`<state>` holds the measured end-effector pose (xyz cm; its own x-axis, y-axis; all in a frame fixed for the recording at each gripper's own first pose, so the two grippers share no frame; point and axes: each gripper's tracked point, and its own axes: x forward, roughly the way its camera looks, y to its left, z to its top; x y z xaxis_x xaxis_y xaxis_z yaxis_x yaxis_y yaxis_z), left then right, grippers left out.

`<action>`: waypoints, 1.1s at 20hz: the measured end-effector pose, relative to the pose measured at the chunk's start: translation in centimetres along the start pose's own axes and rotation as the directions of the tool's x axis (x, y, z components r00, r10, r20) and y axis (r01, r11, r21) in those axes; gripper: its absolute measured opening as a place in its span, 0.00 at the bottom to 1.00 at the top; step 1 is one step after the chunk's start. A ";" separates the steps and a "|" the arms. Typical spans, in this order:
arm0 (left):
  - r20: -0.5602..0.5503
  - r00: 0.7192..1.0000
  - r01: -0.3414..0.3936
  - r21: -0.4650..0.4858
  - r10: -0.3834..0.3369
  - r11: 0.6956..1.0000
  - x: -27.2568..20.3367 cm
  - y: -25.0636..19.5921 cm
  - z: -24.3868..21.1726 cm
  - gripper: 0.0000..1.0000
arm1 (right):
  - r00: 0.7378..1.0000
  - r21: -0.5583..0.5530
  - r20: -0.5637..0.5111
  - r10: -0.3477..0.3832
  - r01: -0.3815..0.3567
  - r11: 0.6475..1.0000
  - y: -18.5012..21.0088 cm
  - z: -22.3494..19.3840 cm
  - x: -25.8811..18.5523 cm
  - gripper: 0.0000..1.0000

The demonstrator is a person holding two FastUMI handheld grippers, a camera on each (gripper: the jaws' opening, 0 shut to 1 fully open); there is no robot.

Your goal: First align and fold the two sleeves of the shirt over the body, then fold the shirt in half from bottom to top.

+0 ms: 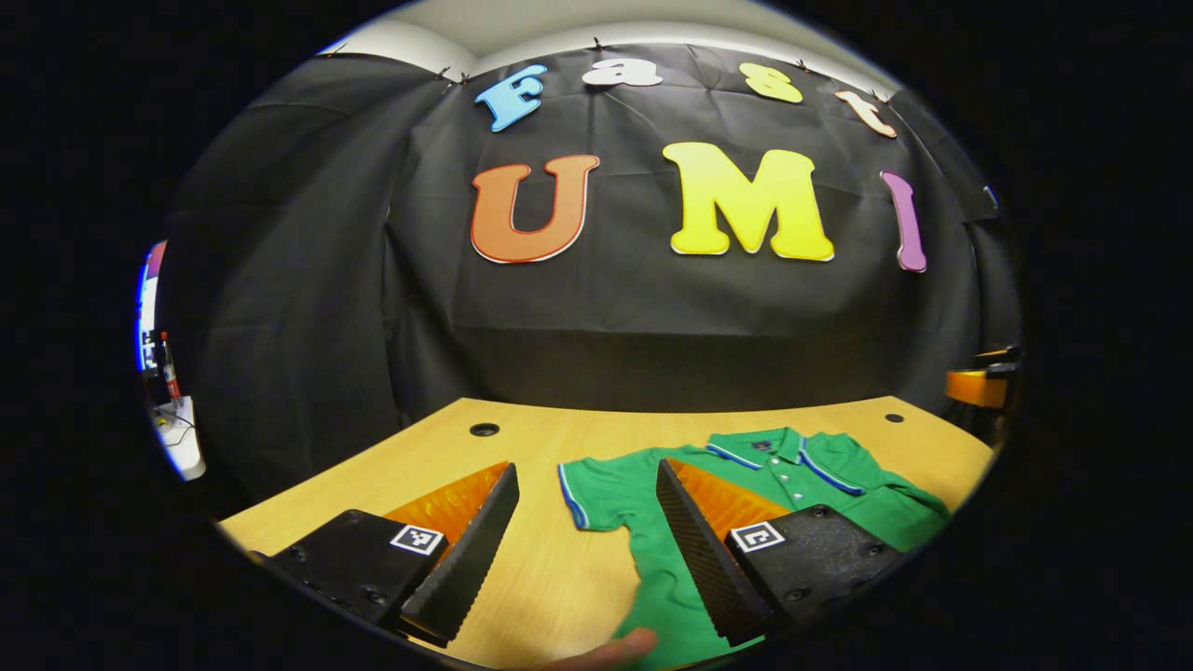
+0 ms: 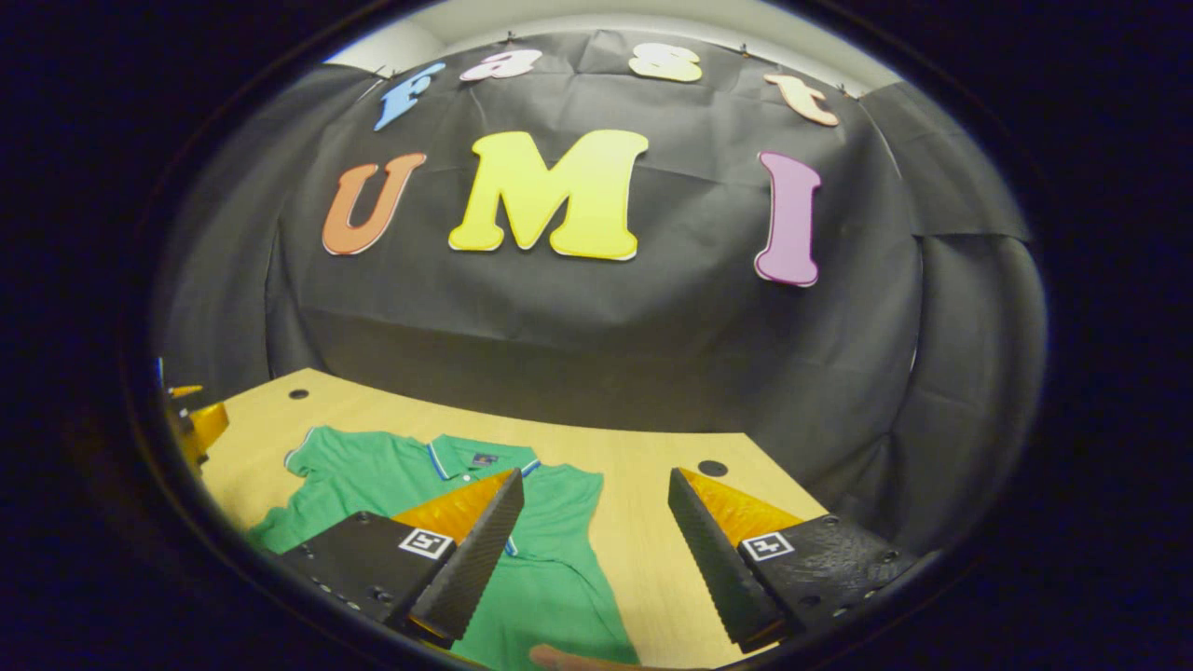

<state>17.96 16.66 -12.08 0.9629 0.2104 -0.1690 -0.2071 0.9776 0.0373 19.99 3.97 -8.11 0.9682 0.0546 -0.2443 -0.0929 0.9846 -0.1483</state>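
Lying flat on the table (image 1: 391,475), collar toward the wall, the shirt (image 1: 802,475) has one sleeve (image 1: 596,494) spread out. The left gripper (image 1: 587,540) hovers with fingers wide apart, nothing between them. The right gripper (image 2: 592,550) hangs agape above the shirt's other edge.

far: the black cloth wall (image 1: 652,317) closes the table's (image 1: 550,438) far edge and both sides.
left gripper view: bare wood lies left of the green polo shirt (image 1: 652,568), with a cable hole (image 1: 484,430) far left.
right gripper view: bare wood runs right of the shirt; another hole (image 2: 712,468) lies far right.
near: a fingertip (image 1: 624,645) rests at the shirt's near edge.
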 end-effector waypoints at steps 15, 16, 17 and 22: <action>-0.448 0.893 -0.006 -0.106 -0.042 0.994 13.7 0.1 -10.1 0.92 | 0.997 0.050 0.006 0.074 -0.074 0.996 0.3 -2.4 -6.5 0.95; -0.473 0.880 0.005 -0.100 -0.052 0.995 13.6 -0.4 -10.9 0.90 | 0.997 0.057 0.008 0.077 -0.077 0.995 0.2 -2.4 -6.6 0.97; -0.497 0.865 0.017 -0.097 -0.063 0.995 13.5 -0.9 -11.6 0.94 | 0.997 0.063 0.006 0.082 -0.082 0.995 0.3 -2.6 -6.7 0.97; -0.545 0.838 -0.023 -0.109 -0.041 0.994 13.4 -0.9 -12.5 0.56 | 0.996 0.093 0.002 0.094 -0.094 0.991 0.1 -2.9 -6.9 0.95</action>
<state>28.90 18.60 -26.66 0.7207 0.1370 -0.6796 -0.2466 0.9668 -0.0666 12.67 3.25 -9.22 0.9555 0.1470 -0.2557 -0.1610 0.9863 -0.0347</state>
